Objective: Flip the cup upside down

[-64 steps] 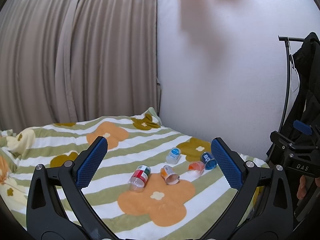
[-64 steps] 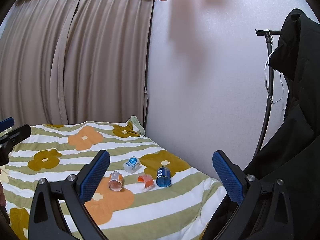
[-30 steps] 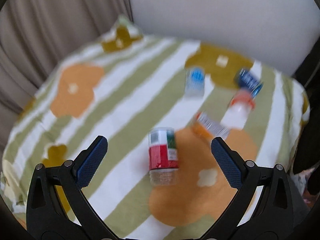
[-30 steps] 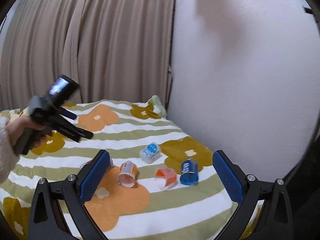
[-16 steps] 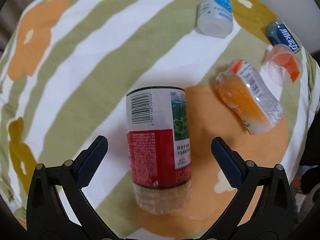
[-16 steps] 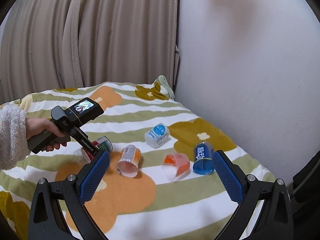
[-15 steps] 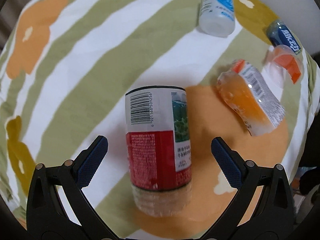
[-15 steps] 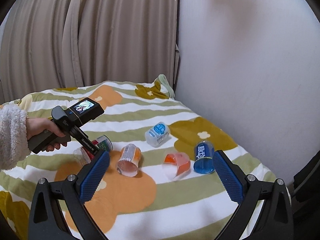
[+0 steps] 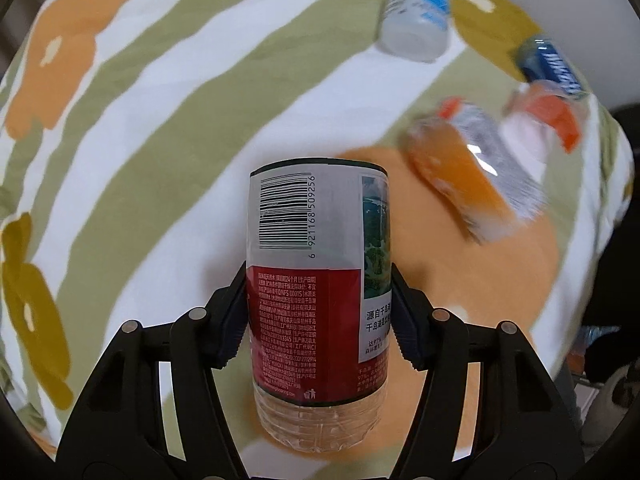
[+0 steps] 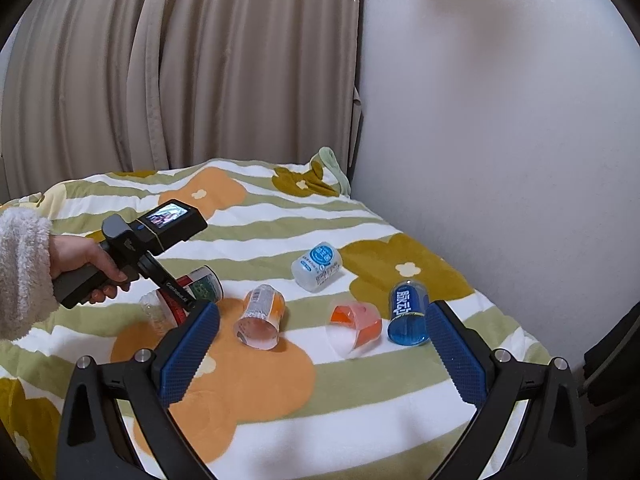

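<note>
the red cup (image 9: 318, 280) lies on its side on the bed (image 9: 160, 128), low in the centre of the left wrist frame, its clear ribbed end toward the camera and its far end pointing up the frame. half a second ago it lay free between wide-spread jaws; now the left gripper (image 9: 318, 316) has closed in and clamps it across the red part of the label, a pad pressed against each side. whether the cup has left the blanket yet cannot be told. that means the grasp is made, and the turn itself is, i judge, what comes next: lift, rotate until the mouth faces down, set it on the blanket. the bedding is soft, so the cup may tip when put down.

in the right wrist frame the same cup (image 10: 188, 292) sits at centre left under the left gripper (image 10: 176, 298), held by the left hand (image 10: 86, 264).

to the right lie an orange cup (image 9: 464, 172), a clear cup (image 9: 540, 120) with an orange band, a blue cup (image 9: 550, 64) and a white cup (image 9: 416, 12), all on their sides.

the right gripper (image 10: 316, 354) hangs low in its own frame, jaws wide and holding nothing, above the bed.
</note>
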